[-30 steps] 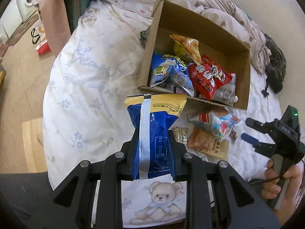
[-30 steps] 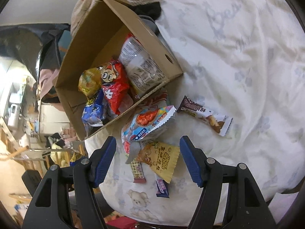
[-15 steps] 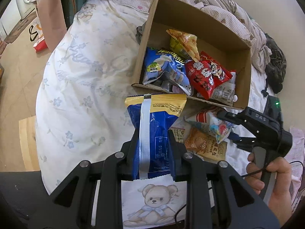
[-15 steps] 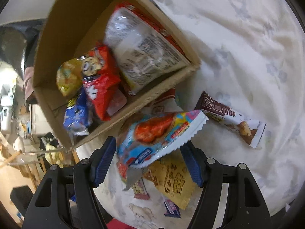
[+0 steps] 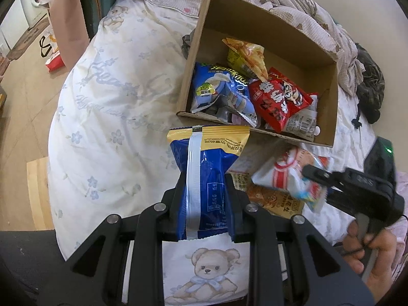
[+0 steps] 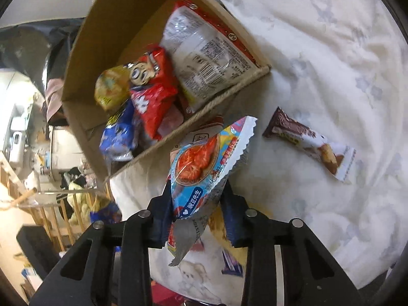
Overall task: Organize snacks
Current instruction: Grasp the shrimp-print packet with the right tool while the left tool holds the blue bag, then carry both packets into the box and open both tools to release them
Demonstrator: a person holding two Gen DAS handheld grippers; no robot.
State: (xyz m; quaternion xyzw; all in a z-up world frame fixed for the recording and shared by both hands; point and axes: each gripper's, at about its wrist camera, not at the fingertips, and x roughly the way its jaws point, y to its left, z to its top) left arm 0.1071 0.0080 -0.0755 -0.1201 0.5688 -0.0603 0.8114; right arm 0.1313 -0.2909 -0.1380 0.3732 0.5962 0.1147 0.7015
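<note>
My left gripper (image 5: 204, 191) is shut on a blue and yellow snack bag (image 5: 204, 158), held upright just in front of the open cardboard box (image 5: 267, 25) on the bed. Inside the box lie a red bag (image 5: 278, 99), a blue bag (image 5: 221, 89) and other snacks. My right gripper (image 6: 197, 199) is closing its jaws, and the pads press on a colourful snack packet (image 6: 204, 158) beside the box's near wall (image 6: 107, 25). From the left wrist view that gripper (image 5: 321, 181) and its packet (image 5: 283, 176) show at the right.
A chocolate bar (image 6: 306, 142) lies on the white quilt right of the box. An orange packet (image 5: 275, 201) and small snacks sit under the right gripper. Crumpled bedding (image 5: 293, 2) lies behind the box. The bed drops to a wooden floor (image 5: 23, 102) at the left.
The right gripper moved in toward the box and its jaws closed around the colourful packet, which now stands up off the quilt. The left gripper kept hold of the blue bag and stayed put.
</note>
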